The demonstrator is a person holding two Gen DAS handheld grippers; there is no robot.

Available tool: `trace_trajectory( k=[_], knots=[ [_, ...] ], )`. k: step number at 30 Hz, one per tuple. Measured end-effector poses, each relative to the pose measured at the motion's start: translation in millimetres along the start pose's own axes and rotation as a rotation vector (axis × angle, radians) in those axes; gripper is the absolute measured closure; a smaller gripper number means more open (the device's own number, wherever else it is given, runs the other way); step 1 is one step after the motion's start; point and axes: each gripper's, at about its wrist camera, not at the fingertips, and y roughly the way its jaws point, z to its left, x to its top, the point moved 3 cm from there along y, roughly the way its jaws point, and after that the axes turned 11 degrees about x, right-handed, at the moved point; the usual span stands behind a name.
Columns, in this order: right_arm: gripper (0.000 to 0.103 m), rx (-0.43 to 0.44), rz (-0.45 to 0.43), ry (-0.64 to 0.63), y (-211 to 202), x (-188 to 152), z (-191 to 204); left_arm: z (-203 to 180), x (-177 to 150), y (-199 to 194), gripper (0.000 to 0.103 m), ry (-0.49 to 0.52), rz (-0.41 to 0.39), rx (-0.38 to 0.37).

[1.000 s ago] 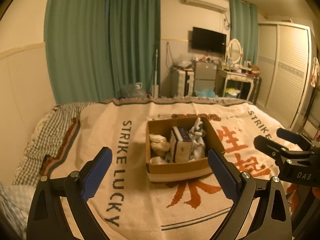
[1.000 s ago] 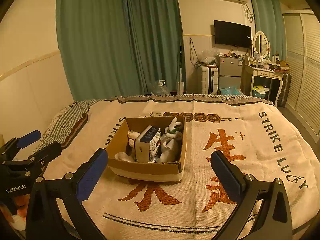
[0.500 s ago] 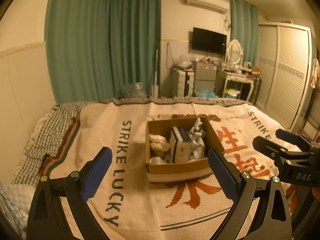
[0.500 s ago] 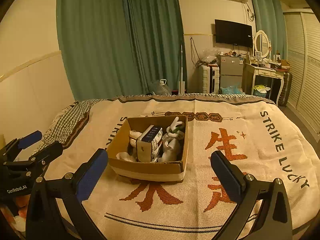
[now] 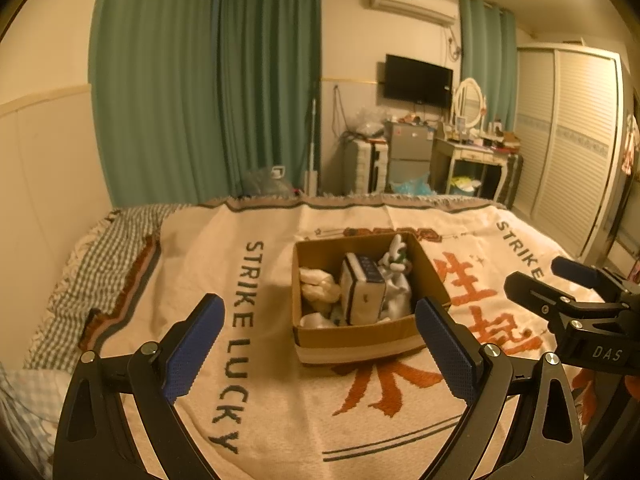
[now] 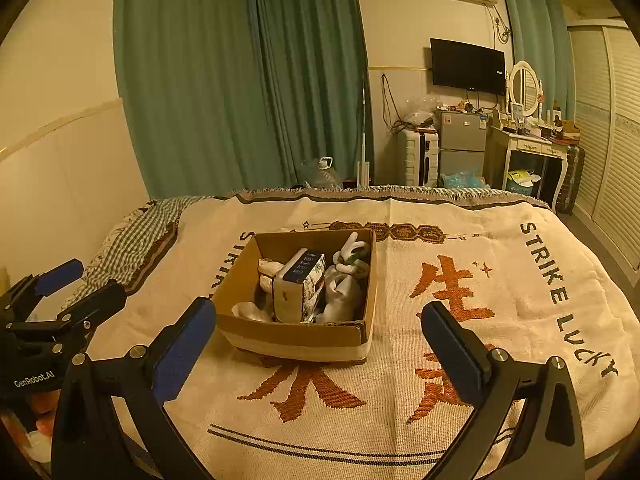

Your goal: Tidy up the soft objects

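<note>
Soft toys point(image 5: 320, 292) in cardboard box point(image 5: 356, 336) on blanket point(image 5: 256, 400), left hand-held gripper point(image 5: 320, 344) wide, right hand-held gripper point(image 6: 320, 344) wide

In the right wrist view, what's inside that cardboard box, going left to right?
Inside the cardboard box: a cream soft toy, then a standing packet with a dark blue top, then a white plush with antler-like arms.

I'm looking forward along each gripper's fingers, slightly downward, from the near side of the cardboard box point(image 5: 356, 332) point(image 6: 298, 336). My left camera is sitting near-left of it, my right camera near-right, both fairly close. Both are sharing the box and the television point(image 5: 418, 80) point(image 6: 467, 66) beyond it.
</note>
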Motion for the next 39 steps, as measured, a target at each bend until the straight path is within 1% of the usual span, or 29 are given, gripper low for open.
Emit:
trace_trajectory(
  k=[39],
  knots=[
    [0.0,-0.001,0.014,0.0,3.8,-7.5,-4.1,0.5,-5.0,3.2,0.005,0.003,0.002,0.012]
  ],
)
